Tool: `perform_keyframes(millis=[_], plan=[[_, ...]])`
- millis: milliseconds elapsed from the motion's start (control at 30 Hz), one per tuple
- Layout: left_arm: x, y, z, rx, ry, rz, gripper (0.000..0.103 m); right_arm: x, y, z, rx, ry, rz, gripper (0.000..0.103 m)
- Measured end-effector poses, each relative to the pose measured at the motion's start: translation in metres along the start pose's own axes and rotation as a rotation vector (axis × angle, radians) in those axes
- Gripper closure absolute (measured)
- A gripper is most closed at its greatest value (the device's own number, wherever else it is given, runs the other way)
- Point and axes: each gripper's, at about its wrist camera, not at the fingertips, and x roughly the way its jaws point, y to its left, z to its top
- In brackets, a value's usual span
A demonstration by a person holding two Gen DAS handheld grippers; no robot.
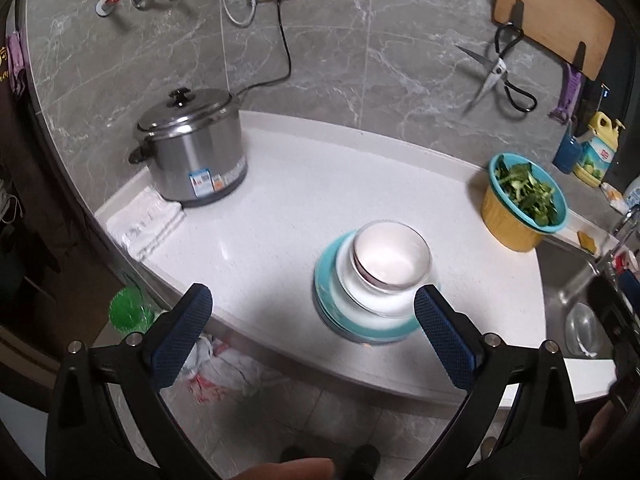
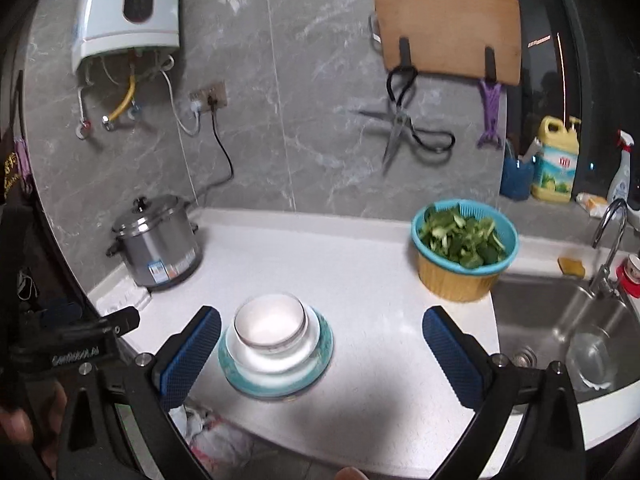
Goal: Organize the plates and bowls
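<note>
Both grippers, left gripper [image 1: 312,312] and right gripper [image 2: 322,330], hang released and empty above the worktop's [image 1: 280,208] front edge. Bowl-on-plates stack [image 1: 376,280] sits near that edge, beside left's right pad; left looks nearer.

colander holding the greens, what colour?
Teal colander, nested in a yellow basin; clearest in the right wrist view.

Both cameras ride on hand-held tools off the near edge of the bench [image 1: 280,208], tilted down toward the far tiled wall. The left view stands nearer the cooker [image 1: 192,152]; the right view sits further right, taking in more sink [image 2: 560,320]. Both share the stacked dishes [image 1: 376,280], cooker and hanging board [image 2: 448,28].
</note>
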Motion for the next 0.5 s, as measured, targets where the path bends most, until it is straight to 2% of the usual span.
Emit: perform_keyframes(millis=[167,367,500], plan=[[-0.013,-0.023,-0.014,-0.001,0.010,0.000,0.000,0.006,-0.004,-0.002,-0.013,0.064,0.035,0.000],[-0.023,-0.039,-0.024,0.006,0.005,0.018,0.000,0.021,-0.007,-0.007,-0.013,0.154,0.032,0.000],[-0.021,-0.040,-0.025,0.001,0.019,0.010,0.000,0.024,-0.005,-0.009,-0.017,0.169,0.023,0.000]])
